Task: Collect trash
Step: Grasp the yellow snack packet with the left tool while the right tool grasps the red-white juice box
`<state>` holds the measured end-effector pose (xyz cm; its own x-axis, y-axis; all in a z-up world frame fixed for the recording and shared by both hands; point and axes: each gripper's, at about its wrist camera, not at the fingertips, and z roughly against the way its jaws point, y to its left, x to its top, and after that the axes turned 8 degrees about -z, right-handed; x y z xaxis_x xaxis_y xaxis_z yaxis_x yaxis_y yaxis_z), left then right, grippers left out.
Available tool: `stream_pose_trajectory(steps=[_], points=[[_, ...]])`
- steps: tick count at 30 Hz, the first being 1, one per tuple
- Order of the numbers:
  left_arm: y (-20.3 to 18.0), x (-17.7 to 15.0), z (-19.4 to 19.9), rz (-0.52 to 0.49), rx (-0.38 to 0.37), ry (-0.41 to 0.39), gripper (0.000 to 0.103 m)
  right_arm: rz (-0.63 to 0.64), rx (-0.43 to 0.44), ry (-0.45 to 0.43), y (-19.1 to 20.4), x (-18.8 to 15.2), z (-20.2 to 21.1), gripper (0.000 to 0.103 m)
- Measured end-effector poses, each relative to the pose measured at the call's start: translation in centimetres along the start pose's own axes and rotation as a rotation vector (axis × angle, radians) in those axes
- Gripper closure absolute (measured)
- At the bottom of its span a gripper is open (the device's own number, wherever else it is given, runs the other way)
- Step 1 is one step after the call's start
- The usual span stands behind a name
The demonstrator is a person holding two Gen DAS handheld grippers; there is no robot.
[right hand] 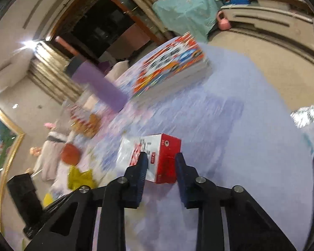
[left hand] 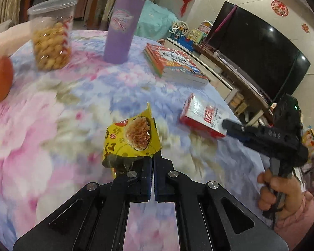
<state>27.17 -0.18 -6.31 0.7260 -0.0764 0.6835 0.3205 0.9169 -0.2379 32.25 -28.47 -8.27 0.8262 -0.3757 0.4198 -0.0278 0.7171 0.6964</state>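
The yellow snack wrapper (left hand: 131, 140) is pinched at its lower corner in the closed jaws of the left gripper (left hand: 152, 161), its long axis rising up and away from the tips, above the counter (left hand: 52, 125). The red-and-white carton (right hand: 155, 159) lies flat on the flowered cloth, its near end between the jaws of the right gripper (right hand: 160, 161); whether the pads press it cannot be told. Behind stand a purple tumbler (left hand: 123, 25), a snack tub (left hand: 51, 35) and books (left hand: 173, 64).
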Motion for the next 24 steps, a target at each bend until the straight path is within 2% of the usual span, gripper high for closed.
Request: stream_pose_trajectory(steps=[3, 4, 6, 8, 9, 10, 12, 16, 20, 24], points=[[0.0, -1.4, 1.1, -0.003, -0.011, 0.014, 0.102, 0.040, 0.036, 0.070, 1.5, -3.5, 1.0, 0.079], [-0.1, -1.7, 1.3, 0.006, -0.020, 0.015, 0.102, 0.068, 0.042, 0.099, 2.2, -4.9, 1.2, 0.076], [-0.2, -2.2, 1.6, 0.018, -0.029, 0.015, 0.102, 0.133, -0.001, 0.087, 3.5, -6.4, 1.9, 0.074], [-0.3, -2.8, 1.6, 0.017, -0.026, 0.020, 0.102, 0.234, -0.075, 0.036, 4.7, -6.8, 2.8, 0.049], [-0.3, -3.2, 1.6, 0.020, -0.027, 0.025, 0.102, 0.269, -0.105, 0.005, 5.1, -6.6, 3.0, 0.023], [-0.4, -3.3, 1.4, 0.025, -0.029, 0.029, 0.102, 0.303, -0.135, -0.035, 5.5, -6.1, 3.3, 0.009], [-0.4, -4.0, 1.2, 0.043, -0.039, 0.039, 0.102, 0.331, -0.132, -0.066, 5.7, -5.1, 3.2, 0.009], [-0.8, -4.7, 1.1, 0.034, -0.037, 0.041, 0.102, 0.419, -0.144, 0.004, 6.8, -4.2, 0.3, 0.009], [-0.8, -5.0, 1.3, 0.031, -0.044, 0.034, 0.102, 0.560, -0.201, 0.018, 7.9, -4.5, -2.4, 0.010], [-0.5, -5.1, 1.7, 0.046, -0.040, 0.024, 0.102, 0.521, -0.174, 0.024, 7.6, -3.4, -3.6, 0.014]])
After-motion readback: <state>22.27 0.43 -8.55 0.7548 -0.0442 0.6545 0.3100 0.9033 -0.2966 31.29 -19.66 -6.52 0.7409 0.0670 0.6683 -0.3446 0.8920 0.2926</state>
